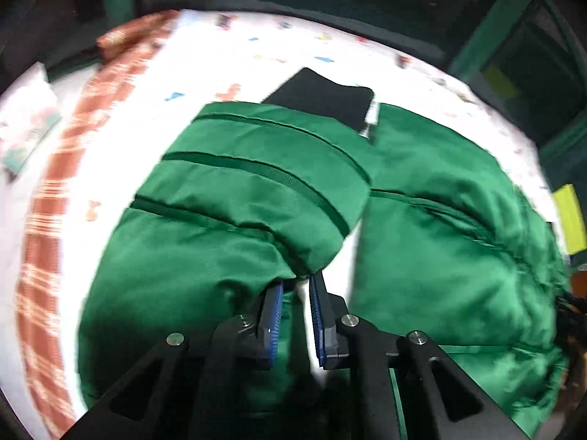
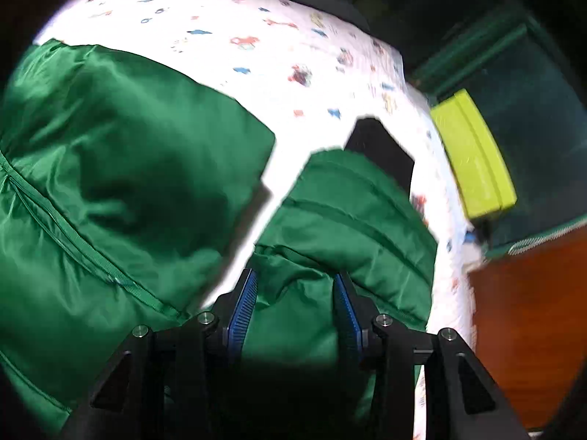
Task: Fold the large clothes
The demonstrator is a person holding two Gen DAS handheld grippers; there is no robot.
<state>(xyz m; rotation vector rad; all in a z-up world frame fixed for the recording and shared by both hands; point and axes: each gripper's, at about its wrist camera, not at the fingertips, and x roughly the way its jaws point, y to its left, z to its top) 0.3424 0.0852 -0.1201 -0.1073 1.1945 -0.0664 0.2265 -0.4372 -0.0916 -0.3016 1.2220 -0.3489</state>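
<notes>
Both tongs point down at a green padded jacket (image 1: 238,198) spread on a white bedsheet (image 1: 256,51) printed with small coloured figures. Left tongs (image 1: 296,289): the 2 blue pads (image 1: 276,311) stand narrow, tips at the edge of a quilted sleeve, but blur hides whether cloth is pinched between them. Right tongs (image 2: 295,286): the blue pads (image 2: 242,308) stand partly apart with a thick fold of the other sleeve (image 2: 348,220) bulging between them and pressing against both. Each sleeve ends in a black cuff (image 2: 381,150). A red-checked cloth (image 1: 47,212) lies along the sheet's left side. A yellow-green box (image 2: 473,161) sits beyond the bed's right edge.
</notes>
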